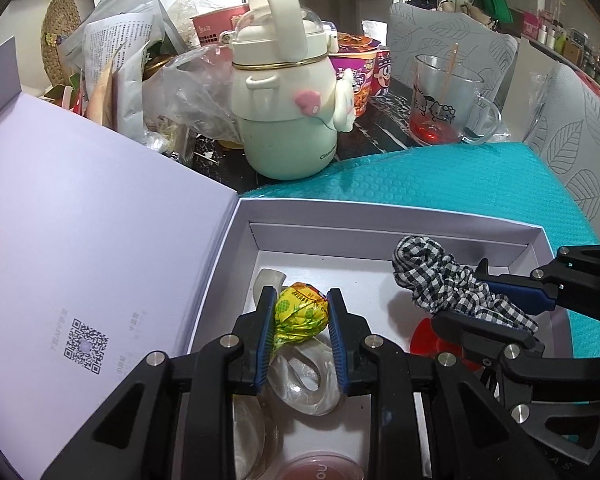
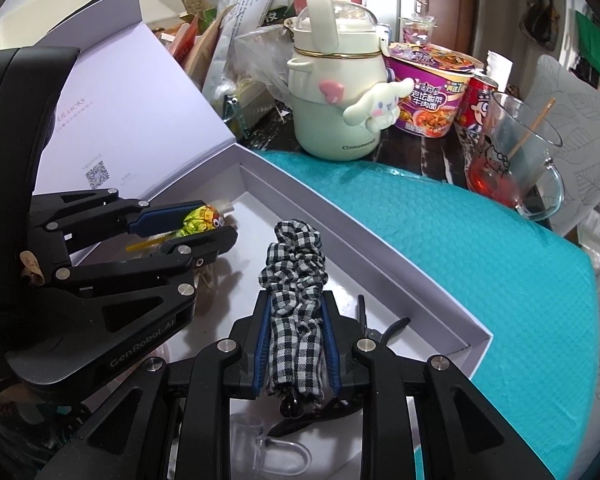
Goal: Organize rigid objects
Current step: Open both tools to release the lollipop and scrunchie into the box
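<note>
We see the tabletop [image 1: 384, 132], dark and marbled, beyond both tongs, crowded with clutter. On it, under and ahead of the tongs, lies a teal mat [image 2: 480, 248], and on the mat sits a white box [image 1: 420, 216] with its lid [image 1: 92, 216] swung open to the left of the left tongs.

Past the box, ahead of the left tongs, stands a pale bottle [image 1: 284, 120] with a loop handle and a pink wing on its side. To the right of it we see a noodle cup [image 2: 428, 96] and, further right, a glass mug [image 1: 448, 100] with a little red liquid and a thin stick in it.

Both tongs reach down into the box. The left tongs [image 1: 300, 312] are clenched on a lollipop [image 1: 300, 316] in a yellow-green wrapper, its head squeezed between the blue pads and held over the box floor. The right tongs [image 2: 296, 340] are clenched on a checked scrunchie [image 2: 296, 280], which sticks out forward past the tips, above the box floor and to the right of the left tongs.

Beneath the left tongs lie a clear ring [image 1: 308, 384] and, near the lower edge, a pink round case [image 1: 320, 468]. Between the two tongs we glimpse a red disc [image 1: 424, 336] on the box floor. Below the right tongs sit a dark hair clip [image 2: 380, 332] and a small clear cup [image 2: 248, 428].
</note>
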`<state>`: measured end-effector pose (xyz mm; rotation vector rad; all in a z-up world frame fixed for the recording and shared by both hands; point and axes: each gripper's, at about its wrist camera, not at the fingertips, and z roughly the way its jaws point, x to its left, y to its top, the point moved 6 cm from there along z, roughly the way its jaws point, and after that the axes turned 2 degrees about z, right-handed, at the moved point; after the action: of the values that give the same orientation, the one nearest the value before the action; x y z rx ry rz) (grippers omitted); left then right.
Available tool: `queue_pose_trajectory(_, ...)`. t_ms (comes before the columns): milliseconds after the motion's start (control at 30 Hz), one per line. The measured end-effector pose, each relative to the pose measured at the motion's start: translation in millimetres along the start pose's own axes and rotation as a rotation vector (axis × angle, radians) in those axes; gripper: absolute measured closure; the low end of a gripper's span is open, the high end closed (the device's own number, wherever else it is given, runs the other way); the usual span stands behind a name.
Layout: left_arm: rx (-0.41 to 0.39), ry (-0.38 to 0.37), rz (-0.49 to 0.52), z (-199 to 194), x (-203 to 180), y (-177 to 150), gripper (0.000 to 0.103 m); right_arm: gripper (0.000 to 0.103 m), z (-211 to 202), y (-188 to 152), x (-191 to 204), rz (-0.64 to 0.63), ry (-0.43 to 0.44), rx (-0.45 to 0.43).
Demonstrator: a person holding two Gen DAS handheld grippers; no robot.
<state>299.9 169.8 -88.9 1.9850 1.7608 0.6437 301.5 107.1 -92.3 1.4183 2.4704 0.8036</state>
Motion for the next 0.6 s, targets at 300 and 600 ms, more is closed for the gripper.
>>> queue_pose_trajectory(300, 0.023, 0.003, 0.001, -1.4, 1.6, -0.7, 0.078, 0.065, 0.3, -1.1, -2.9, 0.020, -0.016, 0.011)
queue_pose_trajectory(600, 0.055, 0.012, -0.036, -2.2, 6.7, -3.2, 0.078, 0.063, -9.0, -0.8, 0.3, 0.010, -0.040, 0.002)
